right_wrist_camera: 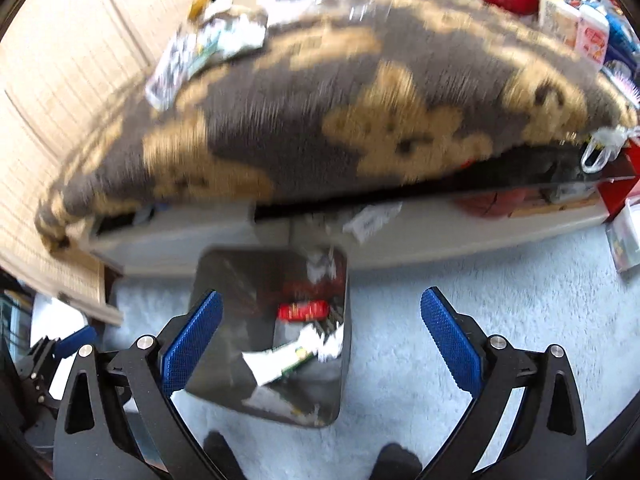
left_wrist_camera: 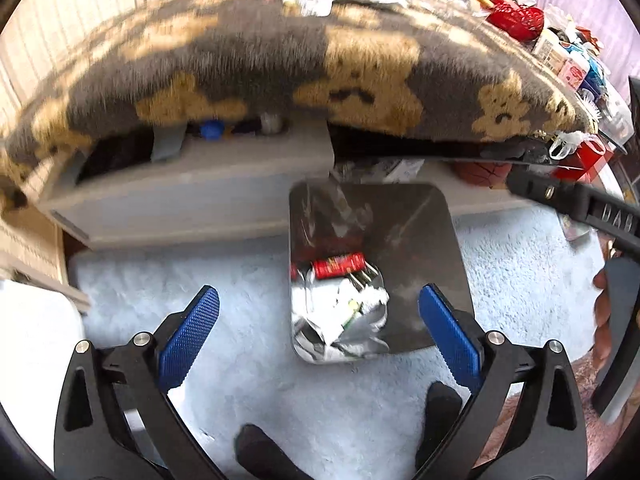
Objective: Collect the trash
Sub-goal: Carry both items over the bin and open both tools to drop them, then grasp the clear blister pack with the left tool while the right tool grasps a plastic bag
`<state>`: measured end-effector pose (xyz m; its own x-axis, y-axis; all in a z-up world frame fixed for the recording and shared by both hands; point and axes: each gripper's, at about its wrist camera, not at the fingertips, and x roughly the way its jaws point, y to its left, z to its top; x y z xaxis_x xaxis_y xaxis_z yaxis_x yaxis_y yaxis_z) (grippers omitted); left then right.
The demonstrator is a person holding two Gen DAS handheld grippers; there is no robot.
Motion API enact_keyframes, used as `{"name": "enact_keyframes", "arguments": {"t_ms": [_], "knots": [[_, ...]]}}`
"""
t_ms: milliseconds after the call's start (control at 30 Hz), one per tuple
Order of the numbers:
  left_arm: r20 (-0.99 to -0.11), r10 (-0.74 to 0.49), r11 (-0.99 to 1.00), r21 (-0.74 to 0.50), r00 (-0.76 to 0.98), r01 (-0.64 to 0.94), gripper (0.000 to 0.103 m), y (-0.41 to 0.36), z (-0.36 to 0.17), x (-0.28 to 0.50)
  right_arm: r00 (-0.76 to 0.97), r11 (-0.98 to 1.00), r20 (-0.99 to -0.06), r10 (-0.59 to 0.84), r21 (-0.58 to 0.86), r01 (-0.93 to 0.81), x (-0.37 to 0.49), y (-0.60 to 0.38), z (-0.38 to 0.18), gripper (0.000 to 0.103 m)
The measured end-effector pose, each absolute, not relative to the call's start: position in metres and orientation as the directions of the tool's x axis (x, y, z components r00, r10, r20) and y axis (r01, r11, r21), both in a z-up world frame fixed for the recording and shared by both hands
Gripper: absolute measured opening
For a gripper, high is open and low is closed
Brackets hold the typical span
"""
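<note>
Left wrist view — trash bin (left_wrist_camera: 424, 240) lies just beyond the spread, empty left tongs (left_wrist_camera: 319, 322).

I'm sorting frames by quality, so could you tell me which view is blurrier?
Right wrist: heavy motion smear across the bear-print blanket and trash bin. Left wrist: milder blur, bin contents legible, blanket sun-dappled. Both show fisheye curvature.

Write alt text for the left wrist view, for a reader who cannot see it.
The open, empty left gripper hangs over a dark square bin standing on pale blue carpet, with crumpled wrappers and a red can inside. Behind it a bed under a grey bear-print blanket carries clutter along its far edge.
</note>
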<state>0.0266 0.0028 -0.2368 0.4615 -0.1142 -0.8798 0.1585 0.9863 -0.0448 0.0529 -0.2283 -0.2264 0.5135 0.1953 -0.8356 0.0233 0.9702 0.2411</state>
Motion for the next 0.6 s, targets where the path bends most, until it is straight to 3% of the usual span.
{"name": "enact_keyframes", "arguments": {"t_ms": [600], "knots": [[-0.788, -0.119, 0.988, -0.033, 0.605, 0.152, 0.094, -0.009, -0.154, 0.16, 0.688, 0.974, -0.721, 0.083, 0.203, 0.096, 0.175, -0.291, -0.152, 0.1]]}}
